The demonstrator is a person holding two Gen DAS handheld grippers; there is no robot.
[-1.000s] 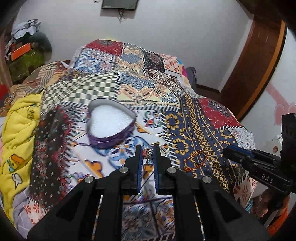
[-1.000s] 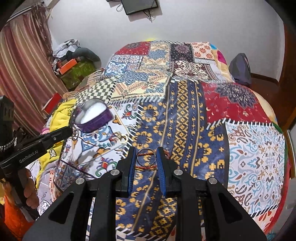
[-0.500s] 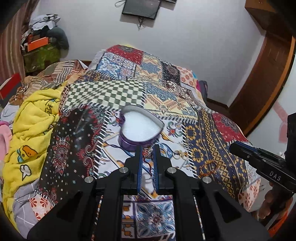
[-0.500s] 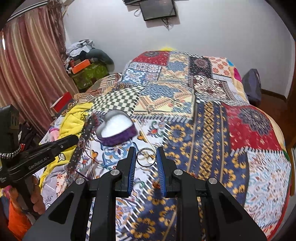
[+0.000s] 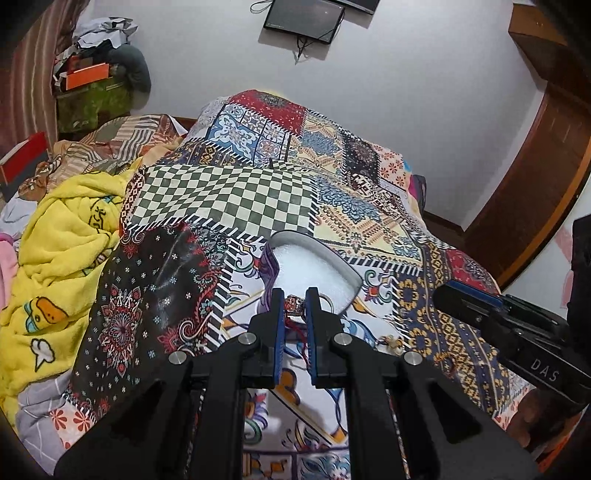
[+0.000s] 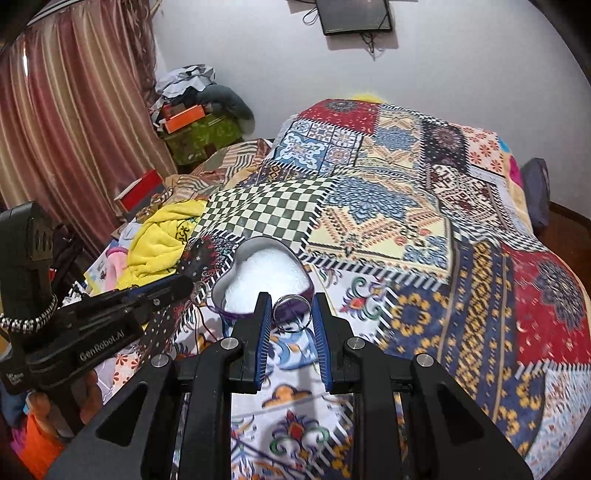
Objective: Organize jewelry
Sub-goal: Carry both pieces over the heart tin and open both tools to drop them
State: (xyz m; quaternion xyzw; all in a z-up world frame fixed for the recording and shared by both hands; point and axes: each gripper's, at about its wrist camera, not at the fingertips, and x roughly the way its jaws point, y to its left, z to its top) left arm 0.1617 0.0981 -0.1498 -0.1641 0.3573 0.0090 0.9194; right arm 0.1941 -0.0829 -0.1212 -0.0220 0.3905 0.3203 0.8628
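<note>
Low in the middle of the left wrist view, the left gripper (image 5: 295,304) has its jaws nearly closed on a small beaded ring (image 5: 294,305), red and silver, with a dark red thread (image 5: 303,341) dangling below it between the blue pads. Just beyond the tips, at the centre of that view, sits the heart-shaped box (image 5: 314,271), purple-walled and lined in white, open on the patchwork bedspread (image 5: 229,192). The right gripper (image 6: 291,314), low centre in its own view, pinches a plain metal ring (image 6: 291,314) standing upright between its jaws, which are only as far apart as the ring is wide; the box lies just above and to the left of it there. An orange beaded bracelet (image 5: 443,360) lies on the blue-and-yellow patch at the lower right of the left wrist view, near the other gripper's tip. A yellow blanket (image 5: 55,258) is heaped along the left edge of the bed, and a dark screen (image 6: 356,16) hangs on the white wall at the top.
</note>
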